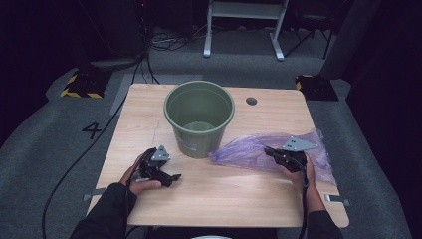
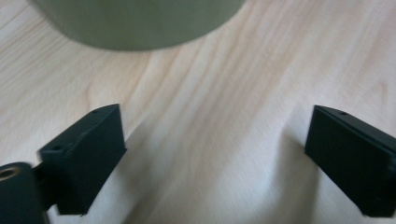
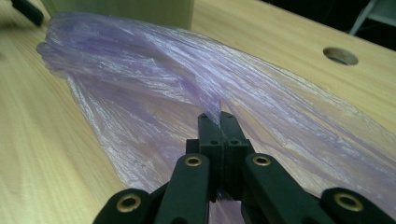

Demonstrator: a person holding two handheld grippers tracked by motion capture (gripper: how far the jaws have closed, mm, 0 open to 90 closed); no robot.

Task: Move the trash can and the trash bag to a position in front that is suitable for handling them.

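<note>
Your right tool (image 1: pixel 271 151) is clamped tight on a fold of the purple plastic bag (image 1: pixel 249 149), which spreads out beneath and ahead of it, its far end just beside the green bucket (image 1: pixel 199 117). Your left tool (image 1: pixel 175 177) rests on the other side of the bucket, near its base, jaws wide apart with only bare wood between them.

The surface (image 1: pixel 224 194) is pale wood with a round hole (image 1: pixel 251 101) behind the bucket; around it lie grey carpet and dark surroundings.

The bag is thin, translucent and finely creased, glossy where light catches it.
</note>
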